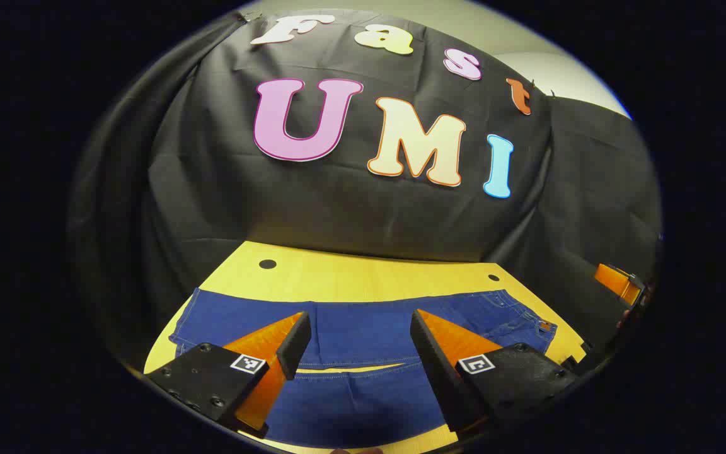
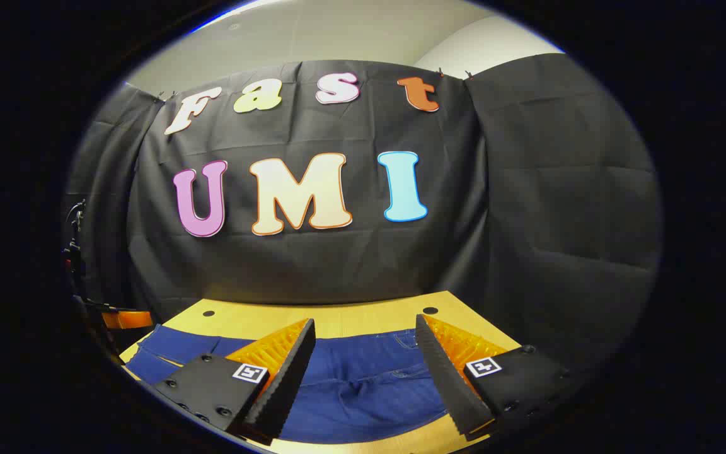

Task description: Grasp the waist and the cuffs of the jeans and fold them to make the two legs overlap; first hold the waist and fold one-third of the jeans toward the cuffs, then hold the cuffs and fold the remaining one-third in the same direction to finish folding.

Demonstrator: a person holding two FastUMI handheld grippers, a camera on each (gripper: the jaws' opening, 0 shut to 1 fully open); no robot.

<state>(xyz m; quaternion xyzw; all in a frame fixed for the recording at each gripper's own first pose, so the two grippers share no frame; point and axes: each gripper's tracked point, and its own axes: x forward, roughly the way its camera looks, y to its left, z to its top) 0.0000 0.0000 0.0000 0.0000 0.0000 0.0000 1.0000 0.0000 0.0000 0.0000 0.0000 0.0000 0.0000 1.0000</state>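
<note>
Dark blue jeans point(image 1: 363, 331) lie flat on the yellow table point(image 1: 338, 274), spread sideways with both legs side by side and a thin gap of table between them. In the left gripper view the waist with its button point(image 1: 530, 318) is at the right and the cuffs point(image 1: 183, 328) at the left. My left gripper point(image 1: 360, 337) hovers open above the legs, nothing between its fingers. My right gripper point(image 2: 366, 350) is open too, above the jeans point(image 2: 363, 384) near the waist end. The other gripper's orange part point(image 1: 618, 284) shows at the far right edge.
The black cloth wall hangs right behind the table's far edge. Two dark round holes point(image 1: 267, 263) point(image 1: 493, 277) sit in the tabletop beyond the jeans. A stand with an orange part point(image 2: 125, 320) shows at the left edge of the right gripper view.
</note>
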